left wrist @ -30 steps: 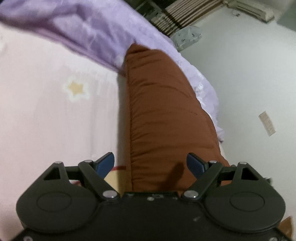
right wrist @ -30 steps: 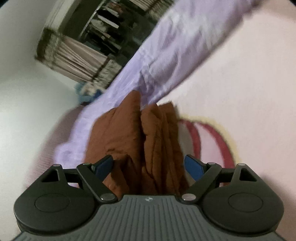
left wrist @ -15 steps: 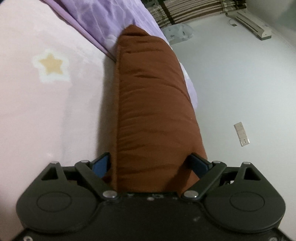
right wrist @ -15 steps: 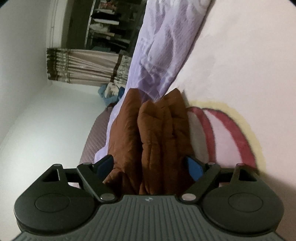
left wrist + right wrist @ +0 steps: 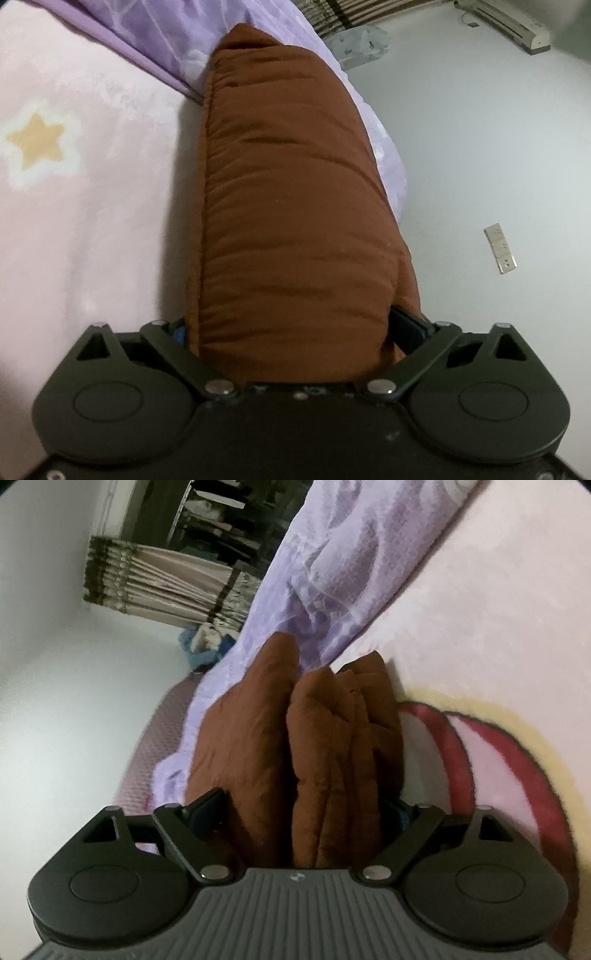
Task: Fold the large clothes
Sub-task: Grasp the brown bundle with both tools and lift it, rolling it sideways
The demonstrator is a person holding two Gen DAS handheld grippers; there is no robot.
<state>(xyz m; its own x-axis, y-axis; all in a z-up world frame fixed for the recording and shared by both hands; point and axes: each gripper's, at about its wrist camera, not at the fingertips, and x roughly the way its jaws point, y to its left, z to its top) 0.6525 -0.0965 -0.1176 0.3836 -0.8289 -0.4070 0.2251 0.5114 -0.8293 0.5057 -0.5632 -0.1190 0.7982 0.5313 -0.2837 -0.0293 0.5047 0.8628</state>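
A brown quilted garment (image 5: 291,206), folded into a thick bundle, lies on a pink blanket (image 5: 92,206). In the left wrist view the bundle fills the gap between the jaws of my left gripper (image 5: 295,332), which press on both its sides. In the right wrist view the same garment (image 5: 325,746) shows several stacked folds, and my right gripper (image 5: 303,812) clamps them at the near end. Both grippers' blue pads are mostly hidden by the cloth.
A lilac patterned bedsheet (image 5: 192,40) lies bunched behind the garment and also shows in the right wrist view (image 5: 332,565). The pink blanket has a star print (image 5: 35,142) and a red and yellow print (image 5: 517,760). A curtain (image 5: 159,587) and white wall lie beyond.
Both grippers have moved onto the ends of the brown bundle and closed on it. A second ago both were open with the garment loose between the pads.
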